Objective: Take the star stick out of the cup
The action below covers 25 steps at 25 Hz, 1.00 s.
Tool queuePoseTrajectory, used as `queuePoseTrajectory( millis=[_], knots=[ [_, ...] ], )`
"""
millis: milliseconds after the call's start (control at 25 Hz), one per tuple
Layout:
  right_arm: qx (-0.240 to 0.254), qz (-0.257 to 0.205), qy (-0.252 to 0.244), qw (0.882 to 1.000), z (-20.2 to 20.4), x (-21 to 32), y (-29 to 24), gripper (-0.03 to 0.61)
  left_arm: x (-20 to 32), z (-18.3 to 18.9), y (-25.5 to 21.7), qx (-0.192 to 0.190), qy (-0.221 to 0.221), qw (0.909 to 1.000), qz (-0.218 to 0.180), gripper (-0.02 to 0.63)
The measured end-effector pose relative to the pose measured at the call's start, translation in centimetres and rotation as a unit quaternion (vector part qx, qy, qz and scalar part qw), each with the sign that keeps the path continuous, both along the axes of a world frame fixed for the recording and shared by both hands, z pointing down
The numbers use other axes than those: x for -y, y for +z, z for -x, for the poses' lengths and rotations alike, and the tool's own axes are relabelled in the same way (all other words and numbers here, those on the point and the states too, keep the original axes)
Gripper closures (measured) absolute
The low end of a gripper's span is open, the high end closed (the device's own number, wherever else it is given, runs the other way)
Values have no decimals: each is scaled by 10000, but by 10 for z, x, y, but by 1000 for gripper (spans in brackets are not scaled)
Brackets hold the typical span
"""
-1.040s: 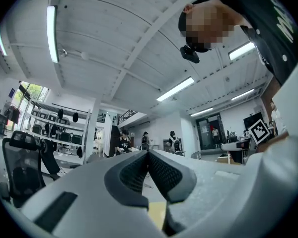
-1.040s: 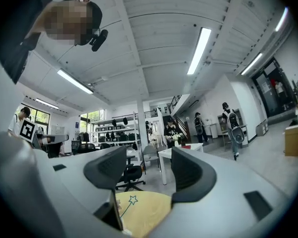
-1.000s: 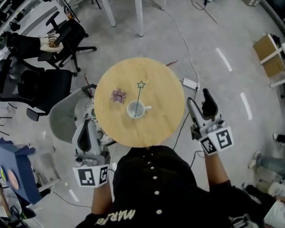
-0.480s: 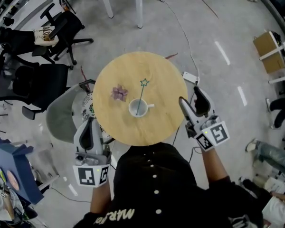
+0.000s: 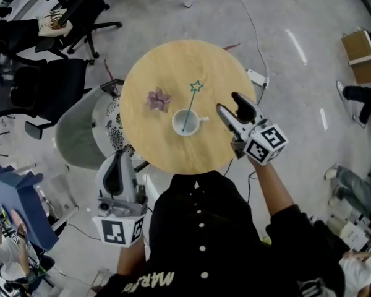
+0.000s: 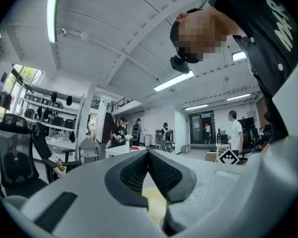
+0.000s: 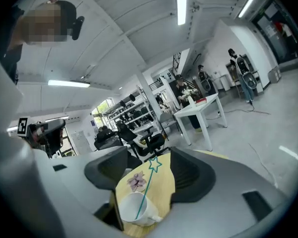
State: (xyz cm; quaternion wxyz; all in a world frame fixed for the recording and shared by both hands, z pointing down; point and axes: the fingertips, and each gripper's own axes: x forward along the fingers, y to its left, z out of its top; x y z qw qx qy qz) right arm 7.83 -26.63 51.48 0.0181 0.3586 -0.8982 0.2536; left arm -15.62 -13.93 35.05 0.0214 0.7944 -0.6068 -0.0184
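Jaws of right tool [image 5: 229, 103] stand wide apart, empty, near cup [image 5: 185, 123].

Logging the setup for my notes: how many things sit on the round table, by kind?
Cup: 1
Star stick: 1
Purple flower: 1
Total: 3
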Motion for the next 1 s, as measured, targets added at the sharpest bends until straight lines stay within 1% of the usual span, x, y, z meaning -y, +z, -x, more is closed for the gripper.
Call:
queuePoseTrajectory(
  millis=[200, 440, 520, 760, 1000],
  knots=[
    [289, 662, -313, 9969, 27, 11, 52, 334, -6, 4, 19, -46, -8, 9999, 151, 618],
    [306, 1223, -677, 9897, 56, 17, 102, 336, -17, 9, 53, -157, -147, 9987, 466, 618],
    [342, 1379, -818, 9865, 66, 16, 115, 347, -19, 8, 63, -199, -165, 9980, 574, 618],
    [395, 1558, -1126, 9806, 88, 15, 130, 399, -19, 8, 81, -313, -207, 9965, 746, 618],
    [402, 1591, -1321, 9776, 98, 16, 144, 447, -18, 9, 101, -349, -289, 9949, 896, 618]
  ],
)
